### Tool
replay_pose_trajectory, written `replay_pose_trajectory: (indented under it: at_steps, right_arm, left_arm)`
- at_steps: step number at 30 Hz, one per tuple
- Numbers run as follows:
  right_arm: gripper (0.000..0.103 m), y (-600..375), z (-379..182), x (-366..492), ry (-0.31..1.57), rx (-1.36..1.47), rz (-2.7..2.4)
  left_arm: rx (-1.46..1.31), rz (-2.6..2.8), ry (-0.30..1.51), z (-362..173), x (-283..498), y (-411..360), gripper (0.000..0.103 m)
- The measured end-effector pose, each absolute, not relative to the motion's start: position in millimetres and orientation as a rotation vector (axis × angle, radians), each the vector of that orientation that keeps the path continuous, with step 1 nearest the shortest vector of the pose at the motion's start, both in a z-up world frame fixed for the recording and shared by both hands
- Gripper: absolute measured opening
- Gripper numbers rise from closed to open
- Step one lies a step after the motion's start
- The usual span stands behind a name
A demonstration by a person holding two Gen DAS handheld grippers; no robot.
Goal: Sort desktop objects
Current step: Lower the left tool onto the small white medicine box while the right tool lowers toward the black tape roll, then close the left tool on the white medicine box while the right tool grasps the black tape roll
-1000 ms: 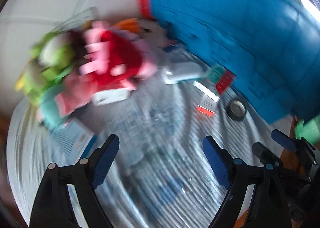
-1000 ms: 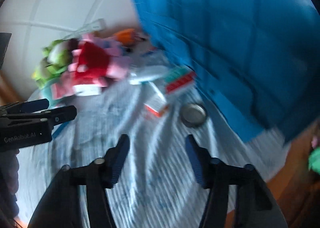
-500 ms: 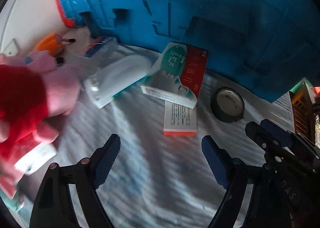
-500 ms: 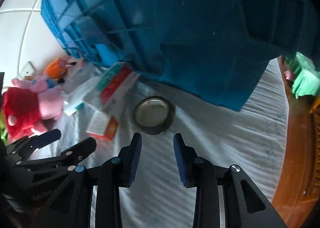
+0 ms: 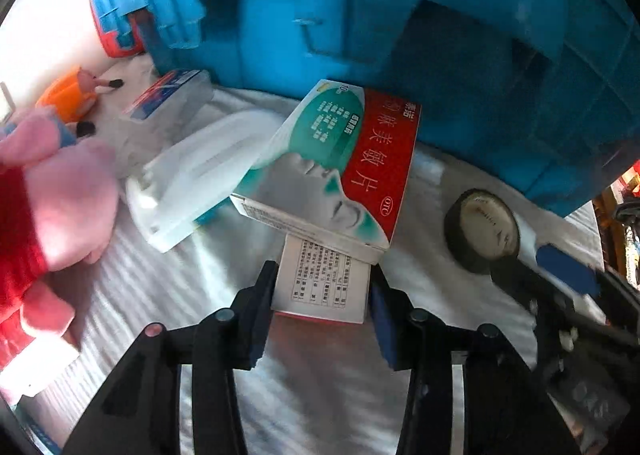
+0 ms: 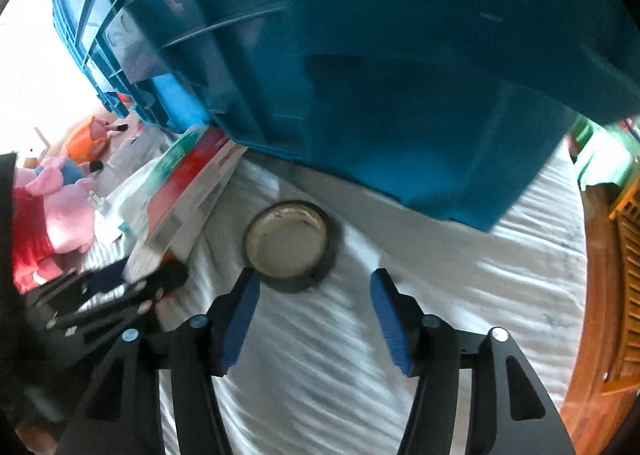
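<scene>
**Two grippers, two targets, both nearly bracketed**

The left gripper (image 5: 320, 295) has the small white box (image 5: 322, 279) between its jaws, which are closing; the left pad looks against the box's side, the right pad beside it with perhaps a sliver of gap (blur makes contact hard to call). The box's long axis runs straight away from the jaws, and its far end is tucked under the larger red-and-green medicine box (image 5: 332, 163), which leans toward the blue crate (image 5: 400, 35). A straight lift would likely tip that upper box, so drawing the small one back toward the near edge of the white cloth (image 5: 320, 395) looks cleaner.

The right gripper (image 6: 314, 287) is opening, jaws moderately wide and holding nothing. The tape roll (image 6: 292, 245) lies flat just ahead, slightly left of centre, its near rim roughly level with the fingertips. It is the right hand's nearer object.

Room is tight behind both targets, where the crate wall stands close; the cloth is open to the near side and toward its right edge. The pink plush toy (image 5: 60, 207) crowds the left.
</scene>
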State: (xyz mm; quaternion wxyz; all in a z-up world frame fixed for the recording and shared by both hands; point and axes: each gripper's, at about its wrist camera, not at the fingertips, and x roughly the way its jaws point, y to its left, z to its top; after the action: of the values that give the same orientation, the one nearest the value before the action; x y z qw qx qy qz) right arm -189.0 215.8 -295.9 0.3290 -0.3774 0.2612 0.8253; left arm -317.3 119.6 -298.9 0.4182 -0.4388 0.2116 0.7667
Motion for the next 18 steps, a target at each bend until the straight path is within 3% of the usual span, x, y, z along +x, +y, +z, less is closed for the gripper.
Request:
replay_pose_trajectory:
  at_steps: [2, 6, 14, 16, 18]
  right_arm:
    - [0.059, 215.1, -298.9, -196.9, 0.681, -0.977, 2.16]
    - [0.072, 213.8, -305.9, -212.6, 0.64, -0.979, 2.159]
    - [0.074, 211.3, -310.0, -219.6, 0.513, -0.989, 2.138]
    - [0.097, 213.2, -312.1, -217.9, 0.512, -0.999, 2.12]
    - [0.1, 218.3, -315.3, -218.7, 0.533, -1.024, 2.132]
  left_arm:
    - [-1.106, 1.924, 0.529, -297.9, -319.2, 111.9, 0.043]
    - [-1.112, 1.925, 0.524, -295.9, -318.6, 100.4, 0.043]
    - [-1.134, 1.946, 0.522, -298.4, -314.9, 89.5, 0.043]
    - [-1.143, 1.958, 0.516, -298.4, -313.3, 86.5, 0.043]
    - [-1.159, 1.97, 0.511, -299.1, -313.6, 85.3, 0.043]
